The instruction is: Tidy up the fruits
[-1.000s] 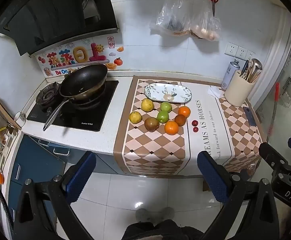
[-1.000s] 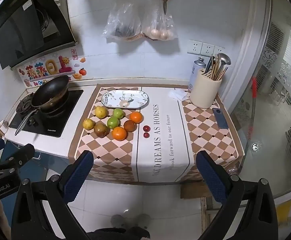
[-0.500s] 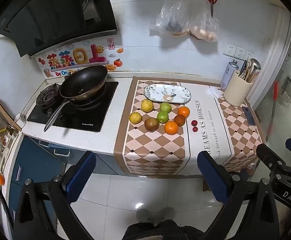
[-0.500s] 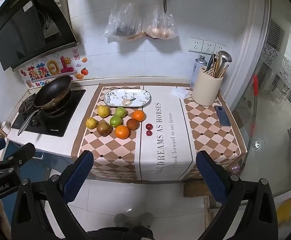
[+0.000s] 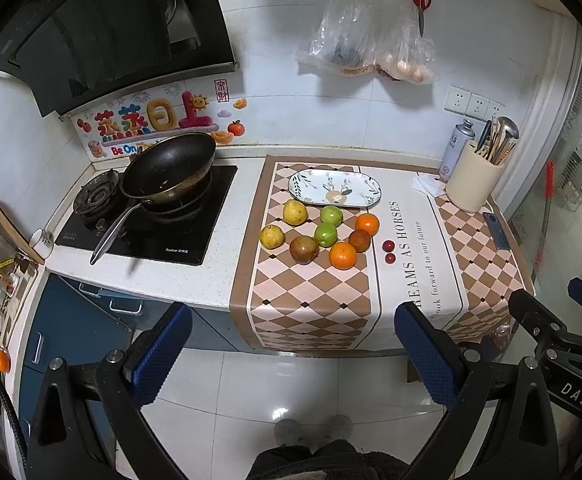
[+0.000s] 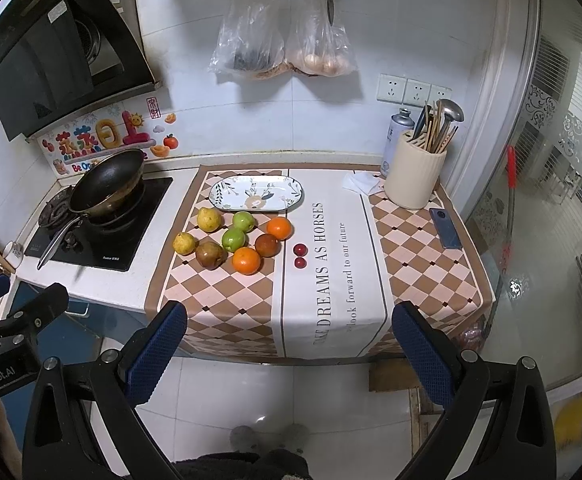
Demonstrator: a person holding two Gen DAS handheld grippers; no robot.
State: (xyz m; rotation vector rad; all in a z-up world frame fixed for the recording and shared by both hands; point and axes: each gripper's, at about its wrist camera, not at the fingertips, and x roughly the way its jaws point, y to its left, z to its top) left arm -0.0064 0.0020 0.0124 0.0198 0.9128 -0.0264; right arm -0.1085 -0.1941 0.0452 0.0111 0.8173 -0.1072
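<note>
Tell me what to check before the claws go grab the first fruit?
1. Left claw open and holding nothing: ok.
2. Right claw open and holding nothing: ok.
3. Oval plate holds no fruit: ok.
4. Fruits out in the open, like the near orange: ok.
5. Two small red fruits sit apart from the pile: ok.
6. Claws close enough to grab: not ok, both hang over the floor short of the counter.

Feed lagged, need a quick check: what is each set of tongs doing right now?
Left tongs: open, holding nothing, short of the counter.
Right tongs: open, holding nothing, short of the counter.
</note>
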